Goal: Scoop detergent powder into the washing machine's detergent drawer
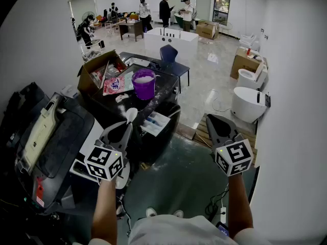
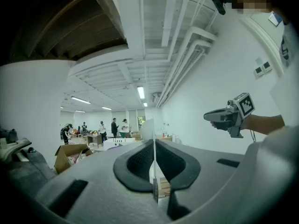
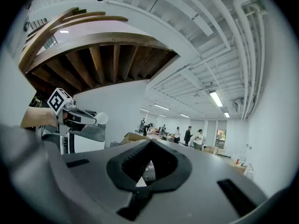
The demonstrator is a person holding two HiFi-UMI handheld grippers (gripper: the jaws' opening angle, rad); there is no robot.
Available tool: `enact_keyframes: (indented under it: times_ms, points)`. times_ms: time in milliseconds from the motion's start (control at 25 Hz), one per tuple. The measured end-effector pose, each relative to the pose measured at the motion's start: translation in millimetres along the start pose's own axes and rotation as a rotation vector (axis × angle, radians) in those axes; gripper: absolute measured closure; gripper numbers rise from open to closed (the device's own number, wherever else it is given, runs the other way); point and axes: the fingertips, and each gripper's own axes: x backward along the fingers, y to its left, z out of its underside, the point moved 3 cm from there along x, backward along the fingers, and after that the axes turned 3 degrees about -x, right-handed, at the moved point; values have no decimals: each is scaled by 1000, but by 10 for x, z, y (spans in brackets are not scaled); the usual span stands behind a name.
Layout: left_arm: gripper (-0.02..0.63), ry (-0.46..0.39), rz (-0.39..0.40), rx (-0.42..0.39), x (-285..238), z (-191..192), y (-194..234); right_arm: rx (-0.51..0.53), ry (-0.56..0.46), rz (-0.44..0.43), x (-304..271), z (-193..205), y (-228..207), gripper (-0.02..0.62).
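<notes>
A purple tub [image 1: 144,83] of white powder stands on a dark unit [image 1: 164,107] ahead of me. My left gripper [image 1: 126,123] is shut on the handle of a white scoop [image 1: 131,114], held level well short of the tub. In the left gripper view the scoop [image 2: 153,139] stands edge-on between the closed jaws. My right gripper [image 1: 215,120] hovers over the floor to the right, shut and empty; its tips meet [image 3: 150,141]. The right gripper view shows the left gripper [image 3: 91,120] with the scoop's round bowl [image 3: 101,119]. I cannot make out a detergent drawer.
An open cardboard box [image 1: 98,70] with packets sits left of the tub. A dark bulky appliance [image 1: 53,137] fills the near left. A blue chair [image 1: 169,55] stands behind the unit, white toilets [image 1: 248,103] along the right wall, people [image 1: 164,8] at the far end.
</notes>
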Motion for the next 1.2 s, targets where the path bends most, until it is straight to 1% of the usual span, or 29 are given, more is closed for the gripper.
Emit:
enact_keyframes:
  times_ms: [200,400,560,720,880,1000,1200]
  points:
    - [591,19,-5,17,-28,76,-157,-25,9,-28,100,101,-77,592]
    - [590,34,-20,11,-78,97,-233,-101,-20,-64,145,127,-203,591]
    - [590,49,-34,13,-139,126,-216,-94,6,-86,57,187,-275,591]
    - [590,51,-63,22,-243,143,-76,-57,39,-108,-126,254,-300,591]
    - [591,60,-87,18,-407,210,121,-47,47,-130,-410,322,-341,591]
    - [591,74,-105,-16,-604,270,358,-37,49,-142,-705,377,-386,591]
    - [590,66,-113,-14,-1093,352,879,-15,61,-132,-1315,475,-611,591]
